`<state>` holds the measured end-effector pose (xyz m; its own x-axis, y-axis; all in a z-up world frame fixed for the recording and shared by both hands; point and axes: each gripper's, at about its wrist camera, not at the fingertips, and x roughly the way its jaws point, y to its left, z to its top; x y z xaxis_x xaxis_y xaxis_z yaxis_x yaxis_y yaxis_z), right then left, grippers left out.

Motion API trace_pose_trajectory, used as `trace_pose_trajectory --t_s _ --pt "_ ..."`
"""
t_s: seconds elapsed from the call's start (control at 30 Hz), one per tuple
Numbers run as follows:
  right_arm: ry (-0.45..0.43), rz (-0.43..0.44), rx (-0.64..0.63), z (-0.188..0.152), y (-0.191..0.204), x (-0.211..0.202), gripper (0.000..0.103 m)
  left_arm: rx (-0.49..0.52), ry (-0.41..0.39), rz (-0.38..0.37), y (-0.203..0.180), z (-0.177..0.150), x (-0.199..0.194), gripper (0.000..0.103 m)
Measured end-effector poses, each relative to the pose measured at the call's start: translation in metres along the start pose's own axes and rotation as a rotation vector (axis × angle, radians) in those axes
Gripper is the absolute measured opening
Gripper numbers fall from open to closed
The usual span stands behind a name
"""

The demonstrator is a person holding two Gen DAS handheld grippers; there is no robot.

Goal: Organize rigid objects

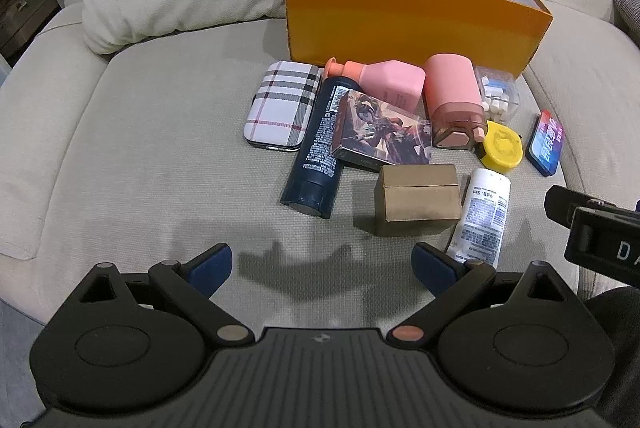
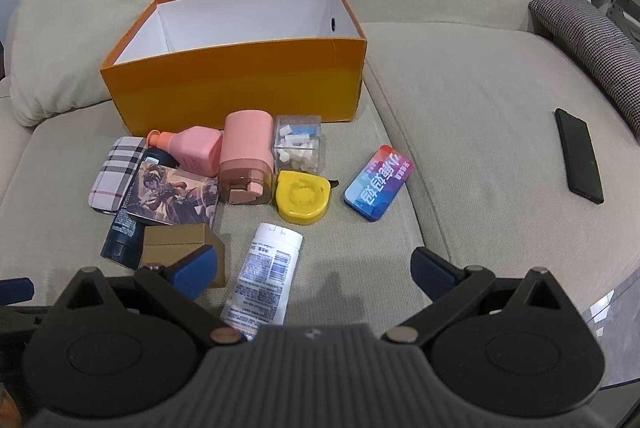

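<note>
We read the task as barely begun, if at all — the orange box (image 2: 236, 83) sits on the beige sofa seat (image 2: 460, 131) with its white interior bare as far as both views reach, though the near floor of the box is hidden behind its front wall.

Everything to be sorted lies in a loose cluster just in front of that wall:
- plaid case (image 1: 282, 105) at the left edge, touching the dark blue tube (image 1: 320, 143), which lies on its side
- illustrated card box (image 1: 386, 131) resting partly over the tube
- pink bottle (image 1: 384, 77) on its side, next to the pink dispenser (image 1: 454, 95)
- clear box of small white pieces (image 2: 298, 143), close to the orange wall
- yellow tape measure (image 2: 302, 197) and colourful tin (image 2: 378, 181), the tin a little apart to the right
- brown carton (image 1: 416, 197) and white bottle (image 2: 264, 268), nearest to us

A black phone (image 2: 578, 155) lies well apart on the next cushion; we cannot tell whether it belongs to the job.

Left gripper (image 1: 322, 264): jaws spread wide, nothing between them, hovering above bare cushion short of the pile. Right gripper (image 2: 314, 268): also wide and empty, with the white bottle's lower end in the gap between the fingers — no contact visible.

Judgement: all ten clustered items remain to be moved.
</note>
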<state>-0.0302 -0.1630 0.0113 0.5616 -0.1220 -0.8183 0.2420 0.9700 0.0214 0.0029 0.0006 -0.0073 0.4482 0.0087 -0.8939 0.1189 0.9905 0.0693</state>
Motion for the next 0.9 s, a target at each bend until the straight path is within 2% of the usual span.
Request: trace_pose_trajectory --t_s 0.13,0.3,0.43,0.63,0.9 --pt "0.012 0.001 0.005 -0.001 -0.002 0.006 0.102 -0.003 -0.006 -0.007 0.003 0.000 0.002 0.103" --pt "0.026 0.016 0.017 0.000 -0.009 0.013 0.102 -0.022 -0.040 -0.050 0.019 -0.001 0.004 0.103" --pt "0.033 0.015 0.026 0.001 -0.016 0.020 0.102 0.013 -0.056 -0.057 0.028 -0.003 0.012 0.103" --pt "0.104 0.040 0.031 -0.005 -0.022 0.042 0.102 0.015 -0.035 -0.076 0.030 -0.004 0.029 0.103" --pt "0.160 0.090 -0.010 -0.016 -0.002 0.062 0.102 0.022 -0.028 -0.039 0.036 0.005 0.047 0.103"
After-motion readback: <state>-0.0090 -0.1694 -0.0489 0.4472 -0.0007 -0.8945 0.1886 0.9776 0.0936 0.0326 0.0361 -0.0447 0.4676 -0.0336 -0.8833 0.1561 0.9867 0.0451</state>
